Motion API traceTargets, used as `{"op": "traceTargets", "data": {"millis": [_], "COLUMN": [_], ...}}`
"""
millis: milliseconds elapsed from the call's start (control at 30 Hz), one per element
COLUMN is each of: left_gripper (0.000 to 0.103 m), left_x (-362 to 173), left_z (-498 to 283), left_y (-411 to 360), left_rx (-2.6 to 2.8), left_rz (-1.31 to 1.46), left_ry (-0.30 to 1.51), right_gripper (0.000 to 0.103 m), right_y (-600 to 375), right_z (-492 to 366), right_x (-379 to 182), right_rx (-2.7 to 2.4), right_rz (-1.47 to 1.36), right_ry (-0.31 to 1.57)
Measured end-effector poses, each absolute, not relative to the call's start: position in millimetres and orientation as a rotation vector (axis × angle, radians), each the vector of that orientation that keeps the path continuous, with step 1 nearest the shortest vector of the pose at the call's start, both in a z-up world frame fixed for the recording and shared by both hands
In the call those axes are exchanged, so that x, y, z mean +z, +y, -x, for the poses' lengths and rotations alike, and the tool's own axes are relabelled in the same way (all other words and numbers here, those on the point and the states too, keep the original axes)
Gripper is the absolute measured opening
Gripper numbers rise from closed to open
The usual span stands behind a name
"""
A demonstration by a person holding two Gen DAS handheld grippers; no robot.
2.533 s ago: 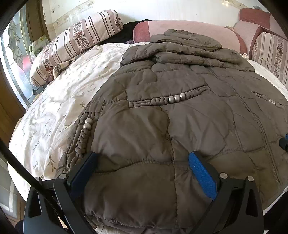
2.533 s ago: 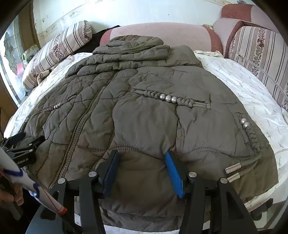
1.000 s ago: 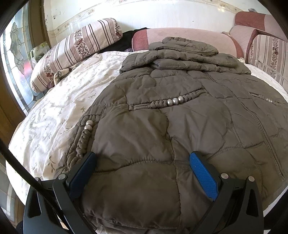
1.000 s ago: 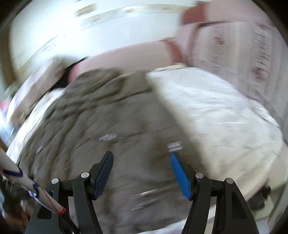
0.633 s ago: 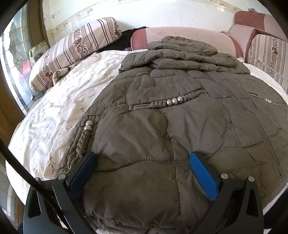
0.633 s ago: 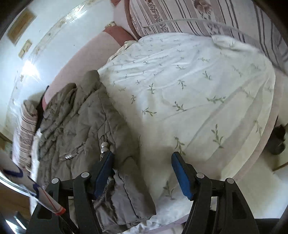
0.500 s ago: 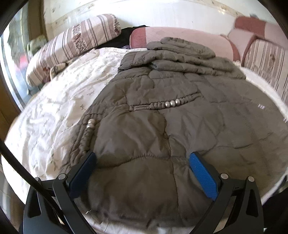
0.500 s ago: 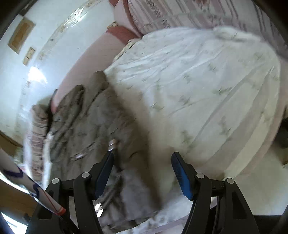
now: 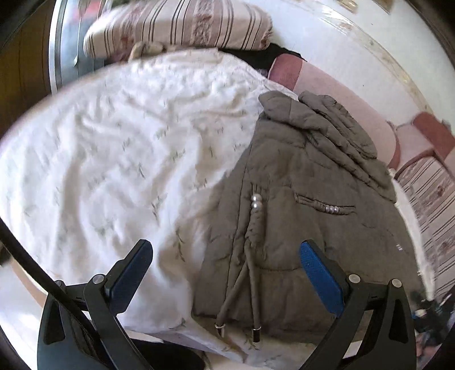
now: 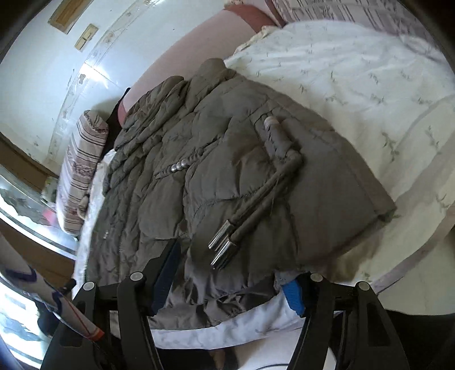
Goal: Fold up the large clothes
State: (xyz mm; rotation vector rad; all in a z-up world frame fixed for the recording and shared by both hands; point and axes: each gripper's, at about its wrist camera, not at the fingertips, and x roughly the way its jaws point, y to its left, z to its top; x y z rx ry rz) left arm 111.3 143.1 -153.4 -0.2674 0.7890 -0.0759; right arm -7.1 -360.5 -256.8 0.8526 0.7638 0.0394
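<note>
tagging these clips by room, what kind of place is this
Most likely a home bedroom. A brown padded coat lies spread on a bed with a white leaf-print sheet, striped pillows sit at the far edge, and a pink padded headboard curves round it.

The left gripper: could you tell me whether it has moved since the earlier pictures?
Yes. The left gripper has swung left: it was centred over the padded jacket and now straddles the jacket's left edge and the floral bedspread.
</note>
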Motion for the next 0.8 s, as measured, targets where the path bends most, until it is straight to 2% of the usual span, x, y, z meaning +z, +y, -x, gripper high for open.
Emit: {"op": "traceTargets", "data": {"millis": [267,467,500,567,633,800], "left_gripper": [0.101,0.101,0.099,0.092,0.088,0.078], "left_x": [-177,-182,-181,-176,-168,-175], "left_z": [-115,-82,-77,-74,-77,-93], "left_y": [119,79,74,68,75,76], "left_rx": [-0.203,-0.309,-0.296,-0.265,-0.24,-0.174], "left_rz": [0.308,0.271,0.241,0.188,0.218,0.193], "left_ry": [0.862,0.859,0.837,0.787,0.742,0.759], "right_gripper": [0.069,0.068,0.064,0.051,0.046,0.045], "right_y": [-378,-377,-378,-378,-378,-375], "right_z": [14,15,16,17,18,14], "right_x": [-263,-261,-261,-260,-259,-263], "right_rx": [-0.008,-0.016,-0.017,-0.027,-0.034,-0.051], "right_rz": [-0.9,-0.879,-0.882,-0.88,-0.865,-0.855], "right_ry": [0.745,0.741,0.734,0.715,0.707,0.725]}}
